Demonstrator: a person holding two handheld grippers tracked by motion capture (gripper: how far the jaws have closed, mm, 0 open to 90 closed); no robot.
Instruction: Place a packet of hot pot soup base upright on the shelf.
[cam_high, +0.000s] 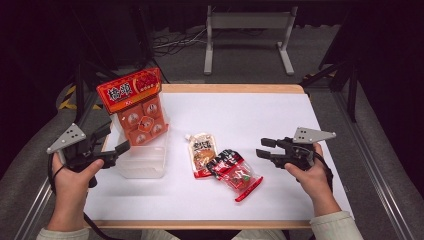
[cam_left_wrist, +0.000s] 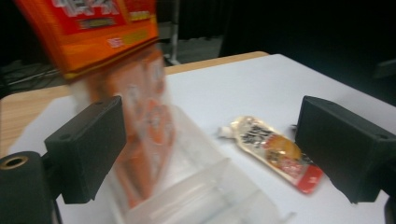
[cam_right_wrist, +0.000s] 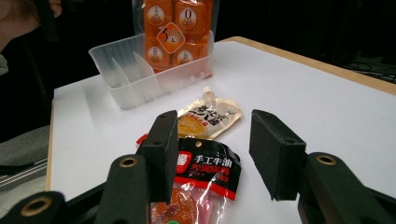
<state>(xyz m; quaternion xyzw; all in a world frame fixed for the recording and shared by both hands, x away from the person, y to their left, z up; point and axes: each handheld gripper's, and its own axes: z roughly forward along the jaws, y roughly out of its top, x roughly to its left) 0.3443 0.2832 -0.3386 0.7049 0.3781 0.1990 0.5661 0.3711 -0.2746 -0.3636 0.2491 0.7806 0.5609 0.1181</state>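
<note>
Right gripper (cam_right_wrist: 212, 154), fingers apart, hovers over the black-and-red snack packet (cam_right_wrist: 205, 175). Left gripper (cam_left_wrist: 210, 149), fingers apart, sits beside the orange pouch (cam_high: 137, 107) standing in the clear bin (cam_high: 142, 162). Risk: a nudge could topple the tall pouch.

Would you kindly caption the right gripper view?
Open right gripper over a black-and-red snack packet, spouted pouch beyond.

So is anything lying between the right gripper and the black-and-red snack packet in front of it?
Nothing visible does. The right gripper has open jaws pointing straight at the black-and-red packet, with only bare white table around. The spouted pouch lies beyond it.
</note>
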